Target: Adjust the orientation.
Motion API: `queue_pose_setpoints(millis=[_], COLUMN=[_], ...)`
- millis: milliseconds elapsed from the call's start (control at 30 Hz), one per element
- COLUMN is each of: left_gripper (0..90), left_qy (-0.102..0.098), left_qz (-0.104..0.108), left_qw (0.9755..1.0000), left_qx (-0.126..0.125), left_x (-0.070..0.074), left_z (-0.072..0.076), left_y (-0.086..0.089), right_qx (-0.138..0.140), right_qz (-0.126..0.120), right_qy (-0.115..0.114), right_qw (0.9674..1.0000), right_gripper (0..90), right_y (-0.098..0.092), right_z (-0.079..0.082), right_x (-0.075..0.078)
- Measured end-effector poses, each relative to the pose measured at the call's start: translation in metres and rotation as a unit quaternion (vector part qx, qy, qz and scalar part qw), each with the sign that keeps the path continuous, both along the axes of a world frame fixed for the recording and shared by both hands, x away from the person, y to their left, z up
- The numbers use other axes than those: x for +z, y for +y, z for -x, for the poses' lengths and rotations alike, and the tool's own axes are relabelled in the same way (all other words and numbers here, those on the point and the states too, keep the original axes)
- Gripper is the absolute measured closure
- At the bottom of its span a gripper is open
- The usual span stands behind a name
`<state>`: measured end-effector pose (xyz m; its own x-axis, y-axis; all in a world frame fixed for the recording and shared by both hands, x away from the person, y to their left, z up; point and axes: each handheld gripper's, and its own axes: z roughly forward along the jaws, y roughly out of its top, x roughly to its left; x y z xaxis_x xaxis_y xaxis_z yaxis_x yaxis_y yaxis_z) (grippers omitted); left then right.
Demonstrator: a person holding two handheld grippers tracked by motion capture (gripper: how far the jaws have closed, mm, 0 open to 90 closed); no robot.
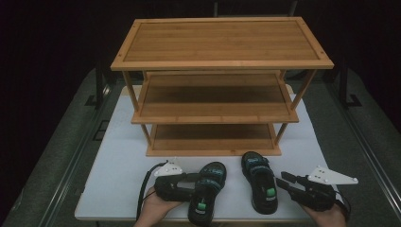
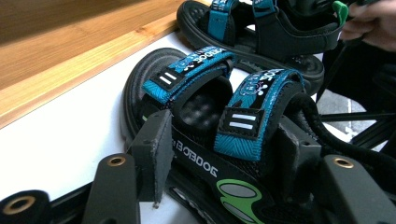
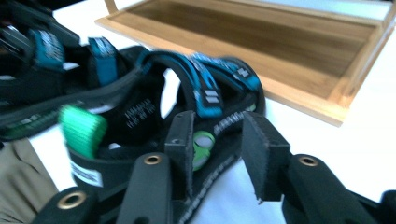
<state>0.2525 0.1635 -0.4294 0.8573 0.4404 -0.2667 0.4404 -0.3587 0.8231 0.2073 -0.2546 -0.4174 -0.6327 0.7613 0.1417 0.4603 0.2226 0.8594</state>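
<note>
High view: a three-tier wooden shoe rack (image 1: 222, 61) stands on a white table (image 1: 118, 156), and everything else lies in front of its bottom shelf. Two black sandals with blue straps sit side by side there, toes toward the rack. The left sandal (image 1: 207, 191) lies just in front of the rack's left half, angled slightly; the right sandal (image 1: 260, 182) lies in front of the rack's middle, heel toward the table's near edge.

The person's left hand (image 1: 153, 208) comes in from the near edge, palm around the body of the left gripper (image 1: 191, 182), which lies low and level and points sideways into the left sandal. In the left gripper view its jaws straddle that sandal's side, one pad (image 2: 156, 149) against the sole edge near the lettering, the other by the heel strap; whether they press is hard to tell.

The right hand (image 1: 326, 215) holds the right gripper (image 1: 283, 182) low, pointing sideways at the right sandal's heel. In the right gripper view, somewhat blurred, its jaws stand apart with the sandal's sole edge between them, the pads clear of it.
</note>
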Motion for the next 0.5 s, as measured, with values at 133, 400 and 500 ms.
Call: queue_pose_setpoints(millis=[133,400,500], left_gripper=[41.4,40.4,42.7], left_qy=[-0.002,-0.001,-0.005], left_qz=[-0.005,0.000,-0.006], left_qw=[1.0000,1.0000,0.9999], left_qx=[0.001,0.004,0.008], left_x=[0.001,0.004,0.004], left_z=[0.001,0.003,0.004], left_y=[-0.002,-0.003,-0.004], right_qx=[0.010,0.017,0.010], right_qz=[-0.008,-0.002,0.001], right_qy=[-0.004,0.003,0.006], right_qw=[0.9999,0.9999,0.9999], right_gripper=[58.9,52.9,52.7], right_y=[0.005,0.017,0.021], right_z=[0.001,-0.005,-0.008], right_x=[0.006,0.005,0.002])
